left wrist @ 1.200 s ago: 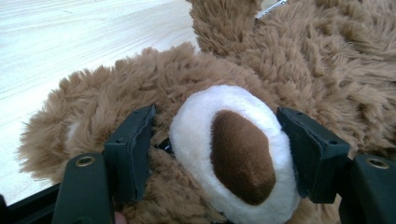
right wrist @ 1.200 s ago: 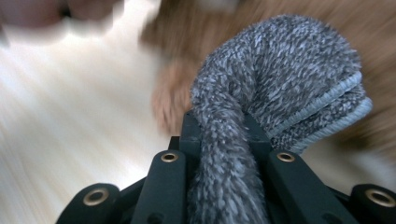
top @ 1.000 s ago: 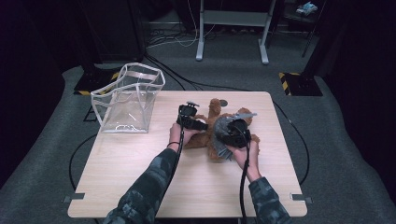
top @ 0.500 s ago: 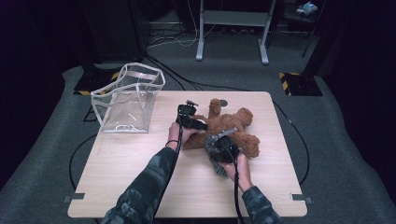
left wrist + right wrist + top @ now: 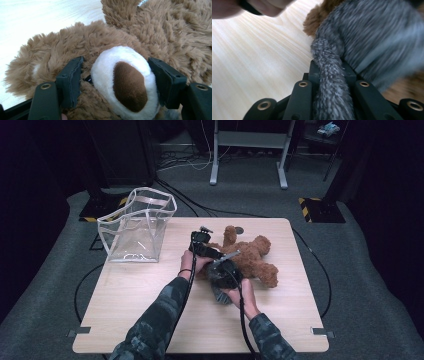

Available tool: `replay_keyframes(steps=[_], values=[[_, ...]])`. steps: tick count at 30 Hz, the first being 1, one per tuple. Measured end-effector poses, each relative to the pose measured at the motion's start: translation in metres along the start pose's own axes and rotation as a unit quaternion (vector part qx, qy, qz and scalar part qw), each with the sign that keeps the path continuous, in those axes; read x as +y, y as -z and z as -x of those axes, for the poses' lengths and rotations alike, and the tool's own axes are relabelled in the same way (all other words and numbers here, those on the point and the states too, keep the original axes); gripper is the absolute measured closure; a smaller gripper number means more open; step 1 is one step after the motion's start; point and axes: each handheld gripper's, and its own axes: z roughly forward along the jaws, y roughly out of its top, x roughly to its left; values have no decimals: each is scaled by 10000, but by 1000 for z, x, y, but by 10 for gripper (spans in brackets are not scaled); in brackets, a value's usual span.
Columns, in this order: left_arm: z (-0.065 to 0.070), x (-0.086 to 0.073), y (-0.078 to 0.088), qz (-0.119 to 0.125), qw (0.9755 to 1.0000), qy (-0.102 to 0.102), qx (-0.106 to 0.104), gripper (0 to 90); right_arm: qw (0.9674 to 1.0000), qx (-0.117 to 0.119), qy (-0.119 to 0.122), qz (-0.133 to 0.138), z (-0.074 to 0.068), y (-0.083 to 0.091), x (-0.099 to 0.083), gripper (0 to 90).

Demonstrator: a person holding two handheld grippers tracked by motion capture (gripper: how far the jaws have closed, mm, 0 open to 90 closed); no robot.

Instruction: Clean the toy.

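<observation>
soft, light teddy bear [image 5: 252,257]: snout is straddled by spread left gripper [image 5: 116,82]; grey scarf [image 5: 332,95], at its 7 o'clock, is pinched by right gripper [image 5: 331,85].

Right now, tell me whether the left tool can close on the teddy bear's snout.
Probably yes. The left tool is open with its jaws either side of the white snout of the teddy bear, and nothing lies between them. The right tool grips grey fur elsewhere.

— Where's the left gripper [image 5: 115,80]?
— At the teddy bear's [image 5: 252,257] face, jaws spread wide on either side of its muzzle.
— And the right gripper [image 5: 332,75]?
— Low beside the bear's near side, jaws clamped on a grey furry strip [image 5: 330,82].
</observation>
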Motion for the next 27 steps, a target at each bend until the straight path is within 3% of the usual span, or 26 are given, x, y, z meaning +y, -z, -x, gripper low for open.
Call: replay_keyframes(steps=[3, 7, 10, 12, 15, 16, 17, 18, 21, 22, 24, 27], values=[[0, 0, 0, -1, 10000, -10, -6, 314, 9993, 184, -195, -248, 2, -20, -9, 769], [-1, 0, 0, 10, 10000, 7, -15, 314, 9981, 521, -267, -213, 1, -18, -18, 769], [-1, 0, 0, 29, 10000, 12, -27, 314, 9971, 721, -229, 51, -2, -8, -20, 765], [-1, 0, 0, 24, 10000, 13, -27, 314, 9959, 775, -270, 368, -4, -3, -18, 760], [-1, 0, 0, 31, 10000, 12, -29, 314, 9945, 614, -242, 814, -6, -3, -13, 754], [-2, 0, 0, 30, 10000, -21, -34, 314, 9947, 554, -252, 834, -7, -5, -12, 754], [-2, 0, 0, 17, 10000, -16, -36, 314, 9954, 453, -318, 787, -8, -9, -10, 754], [-2, 0, 0, 13, 10000, -23, -31, 314, 9957, 456, -289, 753, -8, -15, -9, 754], [-2, 0, 0, 22, 10000, -17, -48, 314, 9978, 497, -295, 318, -6, -30, -8, 755], [-2, -1, 1, 25, 10000, 25, -54, 314, 9975, 541, -391, 250, -6, -30, -10, 755], [-3, -1, 1, 8, 10000, 18, -54, 314, 9974, 592, -362, 214, -5, -22, -12, 754], [-2, -1, 0, 82, 9999, 35, -48, 314, 9977, 487, -205, 425, -1, 5, -18, 754]])
